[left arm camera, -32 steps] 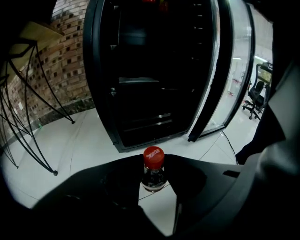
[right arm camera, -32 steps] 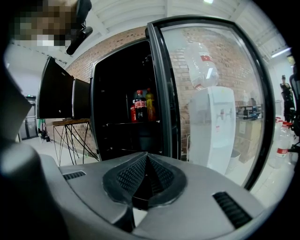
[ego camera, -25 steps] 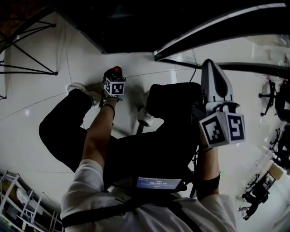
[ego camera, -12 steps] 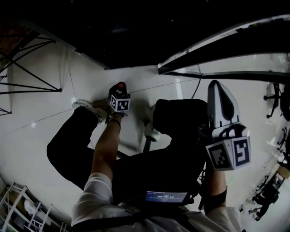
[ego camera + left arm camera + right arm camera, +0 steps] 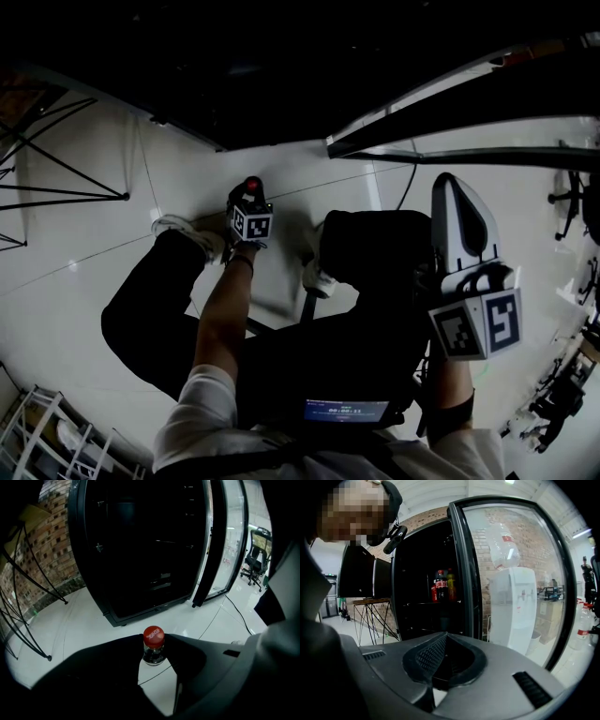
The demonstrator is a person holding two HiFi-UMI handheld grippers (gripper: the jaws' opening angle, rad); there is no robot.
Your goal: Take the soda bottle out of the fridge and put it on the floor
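Left gripper [image 5: 249, 197]: it points steeply down, low over the floor. Its two dark jaws are about half open and closed on the neck of the soda bottle, one jaw on each side.
Soda bottle [image 5: 153, 638]: it stands upright between the left jaws. The red cap rises just above the jaw tips, and a short piece of clear neck with dark drink shows below it. The body is hidden under the jaws, so I cannot tell if the base touches the floor.
Right gripper [image 5: 457, 199]: it is held higher, well apart from the bottle. Its jaws are closed together at the tips and the hollow between the pads holds nothing.
Fridge [image 5: 140, 550]: a tall dark cabinet ahead of both pairs of jaws. It is beyond the bottle, not touching it.
Fridge door [image 5: 513, 573]: glass, swung open, ahead and to the right of the right jaws.
Bottles on shelf [image 5: 441, 586]: inside the fridge, straight beyond the right jaw tips.
Floor [image 5: 84, 281]: white glossy tiles, under the left jaws.
Shoe [image 5: 183, 230]: white, near the left gripper.
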